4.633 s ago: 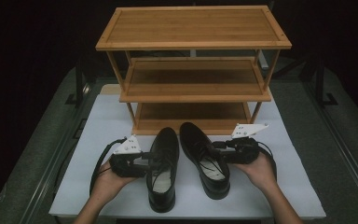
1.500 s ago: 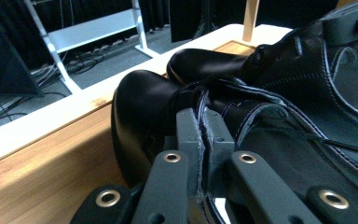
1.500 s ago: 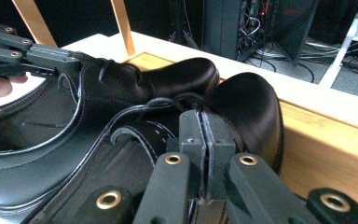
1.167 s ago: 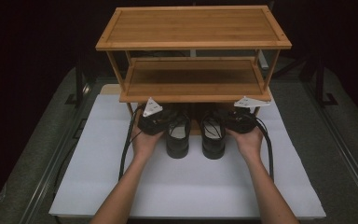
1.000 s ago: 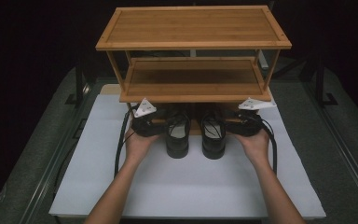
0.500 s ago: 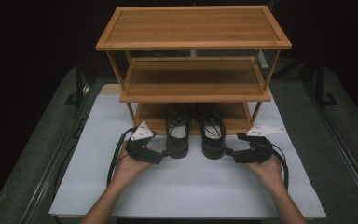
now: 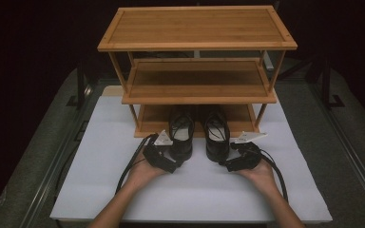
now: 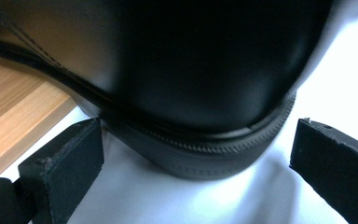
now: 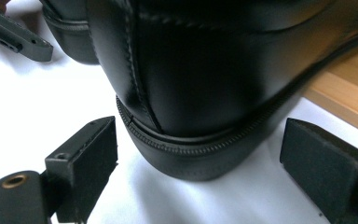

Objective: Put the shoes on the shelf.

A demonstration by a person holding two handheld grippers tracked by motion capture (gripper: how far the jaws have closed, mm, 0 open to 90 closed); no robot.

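Two black leather lace-up shoes stand side by side, toes in on the bottom shelf (image 7: pixel 152 124) of a bamboo rack (image 7: pixel 197 28), heels out over the white mat (image 7: pixel 104 156). My left gripper (image 7: pixel 171 164) sits just behind the left shoe (image 7: pixel 181 135), and my right gripper (image 7: pixel 230 164) just behind the right shoe (image 7: pixel 216 135). In the left gripper view the left gripper (image 8: pixel 191 172) is open, the left shoe's heel (image 8: pixel 191 70) close ahead between the jaws, untouched. The right gripper (image 9: pixel 200 172) is open the same way before the right shoe's heel (image 9: pixel 205 70).
The rack has two bare upper shelves, the middle one (image 7: pixel 197 80) overhanging the shoes. The mat lies on a grey table (image 7: pixel 43 156) with metal rails along its sides. Cables (image 7: pixel 128 168) trail from both grippers. The left gripper's plate (image 9: pixel 14 32) shows in the right gripper view.
The shoes went from the mat onto the bottom shelf and were let go. The hands drew back, and both grippers have since swung inward to face the heels.
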